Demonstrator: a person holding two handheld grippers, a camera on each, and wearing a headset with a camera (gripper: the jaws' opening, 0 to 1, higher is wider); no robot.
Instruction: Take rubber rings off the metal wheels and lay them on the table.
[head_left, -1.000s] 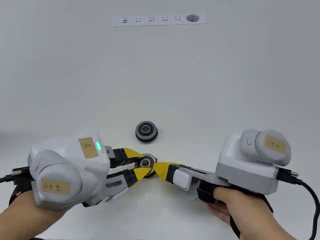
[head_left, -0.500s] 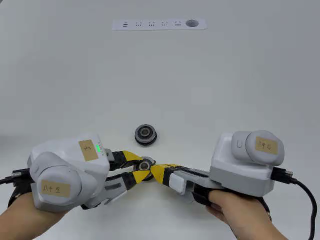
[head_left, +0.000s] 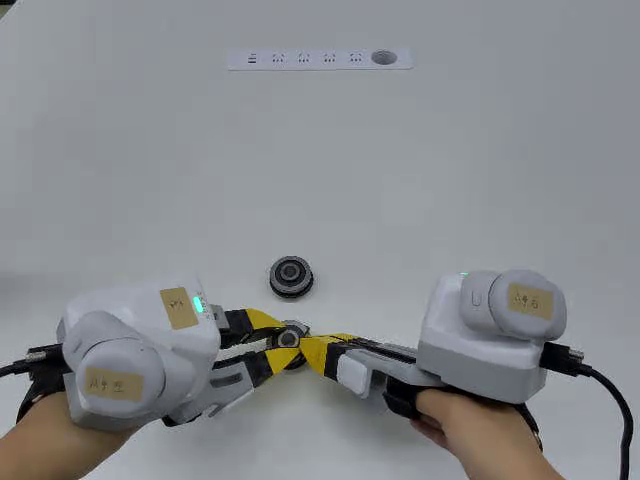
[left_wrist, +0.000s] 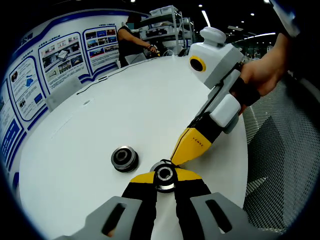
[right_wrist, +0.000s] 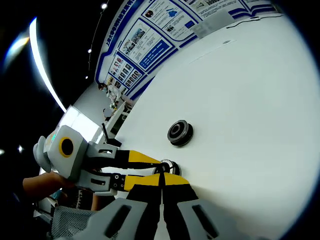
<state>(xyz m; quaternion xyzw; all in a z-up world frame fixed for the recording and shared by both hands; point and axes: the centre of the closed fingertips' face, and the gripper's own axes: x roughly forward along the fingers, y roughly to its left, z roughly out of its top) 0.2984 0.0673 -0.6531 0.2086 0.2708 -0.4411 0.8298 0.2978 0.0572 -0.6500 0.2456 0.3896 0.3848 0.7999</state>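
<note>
A small metal wheel (head_left: 291, 336) with a dark rubber ring sits just above the table, and my left gripper (head_left: 280, 341) is shut on it from the left. In the left gripper view the wheel (left_wrist: 165, 174) lies between the yellow fingertips. My right gripper (head_left: 309, 347) comes in from the right, jaws shut together, tips against the wheel's rim (right_wrist: 169, 166). I cannot tell whether it pinches the ring. A second wheel (head_left: 291, 275) with its black ring lies flat on the table just beyond; it also appears as the second wheel (left_wrist: 124, 158) and second wheel (right_wrist: 180, 132).
A white power strip (head_left: 318, 58) lies at the far edge of the white table (head_left: 480, 180). A mesh chair back (left_wrist: 280, 165) stands beside the table on the near side. A person (left_wrist: 131, 35) stands by shelves far off.
My right gripper has slid left until its shut tips meet the wheel held by the left gripper. The head camera has tilted slightly, shifting the whole picture.
</note>
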